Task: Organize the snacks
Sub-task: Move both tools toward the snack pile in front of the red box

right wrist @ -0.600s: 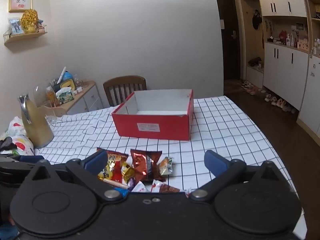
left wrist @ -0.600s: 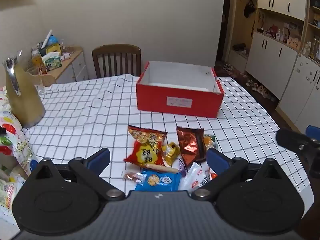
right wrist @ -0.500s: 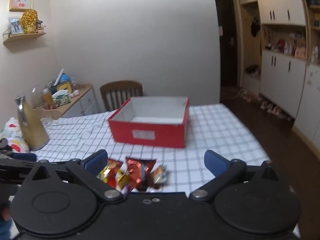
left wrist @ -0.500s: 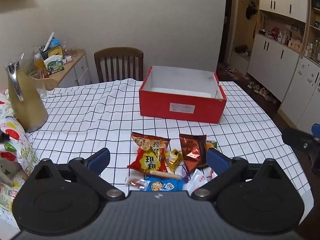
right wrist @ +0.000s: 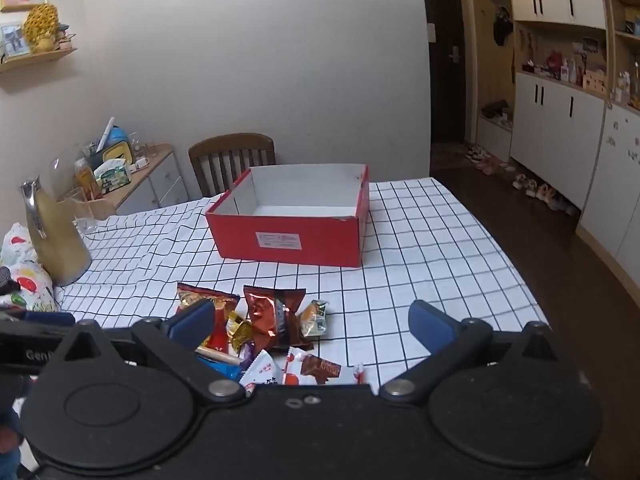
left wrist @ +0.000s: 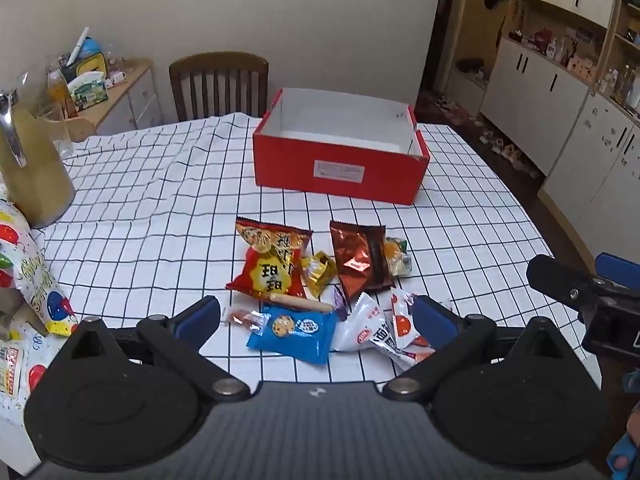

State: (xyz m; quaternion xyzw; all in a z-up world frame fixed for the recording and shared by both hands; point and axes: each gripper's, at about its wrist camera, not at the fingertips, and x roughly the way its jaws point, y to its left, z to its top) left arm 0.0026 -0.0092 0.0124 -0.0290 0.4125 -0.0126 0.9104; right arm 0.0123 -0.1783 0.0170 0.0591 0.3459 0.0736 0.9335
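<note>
**Snack pile waits in front of an empty red box**

Both pairs of fingers stand spread as wide as they go, with nothing between them. The left gripper (left wrist: 316, 314) hangs above the near edge of the snack pile (left wrist: 320, 288), tilted down toward it, its blue fingertips (left wrist: 198, 318) on either side of the wrappers without touching any. The right gripper (right wrist: 310, 322) sits further to the right, over the same pile, equally wide and holding nothing.

All the snacks lie loose on the checked tablecloth (left wrist: 160, 208), bunched together and partly overlapping. A red and yellow chip bag (left wrist: 270, 260) lies at the left of the pile, a shiny brown foil packet (left wrist: 360, 258) at its right, and a small gold-wrapped sweet (left wrist: 318, 272) between the two. Just beside the brown packet's far edge is a small green and orange packet (left wrist: 396, 254). Nearer the left gripper are a blue cookie packet (left wrist: 294, 330), a thin tan stick (left wrist: 300, 302) lying across its top edge, a tiny clear-wrapped sweet (left wrist: 244, 316) at its left, and white and red sachets (left wrist: 384, 328) at its right.

Beyond the pile, well apart from it, sits the open red box (left wrist: 340, 164) with a white inside and a white label on its front wall; nothing shows in it. A tan jug (left wrist: 34, 168) stands at the table's left edge, and a wooden chair (left wrist: 218, 80) is behind the table.
</note>
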